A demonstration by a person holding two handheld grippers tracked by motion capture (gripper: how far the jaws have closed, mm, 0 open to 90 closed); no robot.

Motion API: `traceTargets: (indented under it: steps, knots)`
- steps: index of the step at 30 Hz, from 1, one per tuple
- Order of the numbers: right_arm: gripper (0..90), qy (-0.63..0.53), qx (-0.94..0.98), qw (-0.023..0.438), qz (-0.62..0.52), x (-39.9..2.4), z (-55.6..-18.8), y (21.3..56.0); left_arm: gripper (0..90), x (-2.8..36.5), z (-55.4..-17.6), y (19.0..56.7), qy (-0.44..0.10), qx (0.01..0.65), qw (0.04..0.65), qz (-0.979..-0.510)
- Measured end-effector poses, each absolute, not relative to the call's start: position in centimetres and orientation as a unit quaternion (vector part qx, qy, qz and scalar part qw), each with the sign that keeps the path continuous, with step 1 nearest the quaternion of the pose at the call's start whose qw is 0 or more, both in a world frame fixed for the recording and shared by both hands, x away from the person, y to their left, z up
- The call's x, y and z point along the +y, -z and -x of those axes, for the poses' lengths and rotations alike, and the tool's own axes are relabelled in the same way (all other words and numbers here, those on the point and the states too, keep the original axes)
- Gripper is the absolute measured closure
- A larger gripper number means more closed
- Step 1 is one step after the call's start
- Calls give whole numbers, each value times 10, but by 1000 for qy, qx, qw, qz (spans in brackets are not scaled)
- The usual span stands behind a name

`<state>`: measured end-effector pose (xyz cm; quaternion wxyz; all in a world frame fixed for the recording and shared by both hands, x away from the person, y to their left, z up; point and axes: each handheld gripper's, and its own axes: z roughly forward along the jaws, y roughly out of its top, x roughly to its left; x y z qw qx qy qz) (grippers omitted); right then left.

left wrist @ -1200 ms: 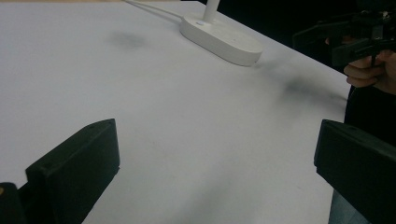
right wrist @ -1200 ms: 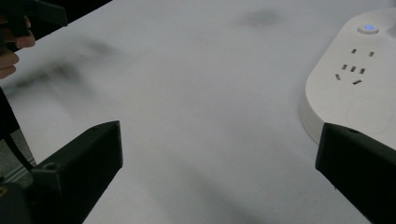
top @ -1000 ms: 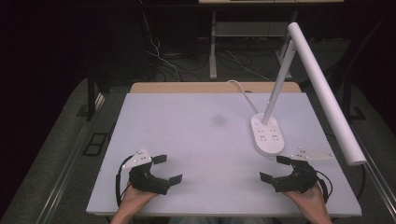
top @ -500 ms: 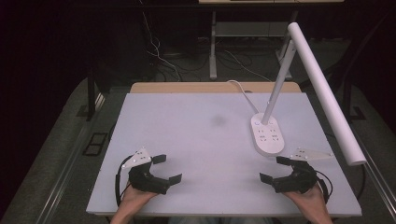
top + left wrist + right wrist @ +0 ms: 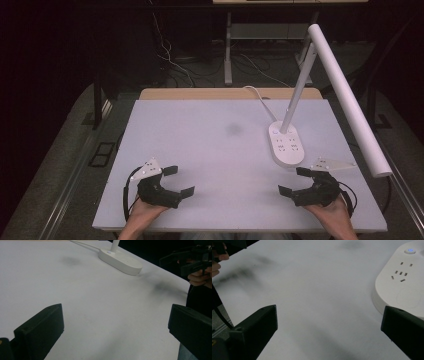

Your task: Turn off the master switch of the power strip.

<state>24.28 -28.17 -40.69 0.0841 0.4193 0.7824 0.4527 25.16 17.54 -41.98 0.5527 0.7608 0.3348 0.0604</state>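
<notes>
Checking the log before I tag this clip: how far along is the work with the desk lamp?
Done: nothing visible. The white desk lamp with the oval base stands untouched on the white table. In hand: nothing; the left gripper and right gripper rest at the near edge, jaws open and empty. Left: the reach and any contact with the lamp, likeliest by the nearer right gripper.

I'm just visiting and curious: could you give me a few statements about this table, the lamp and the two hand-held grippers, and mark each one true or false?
1. Both the left gripper and the right gripper have their jaws spread wide. True.
2. The right gripper grips the desk lamp. False: it holds nothing and sits apart from the lamp's base.
3. The lamp stands on the right half of the table. True.
4. The lamp's base has no sockets. False: socket slots show on its top.
5. A blue light glows on the base. True.
</notes>
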Motion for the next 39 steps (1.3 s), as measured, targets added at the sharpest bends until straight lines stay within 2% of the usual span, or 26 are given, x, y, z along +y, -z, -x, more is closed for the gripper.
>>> traceTargets:
  steps: [39]
  knots:
    - [0, -413, 810, 96, -405, -268, -282, 372, 0, 174, -252, 421, -55, 333, 548, -765]
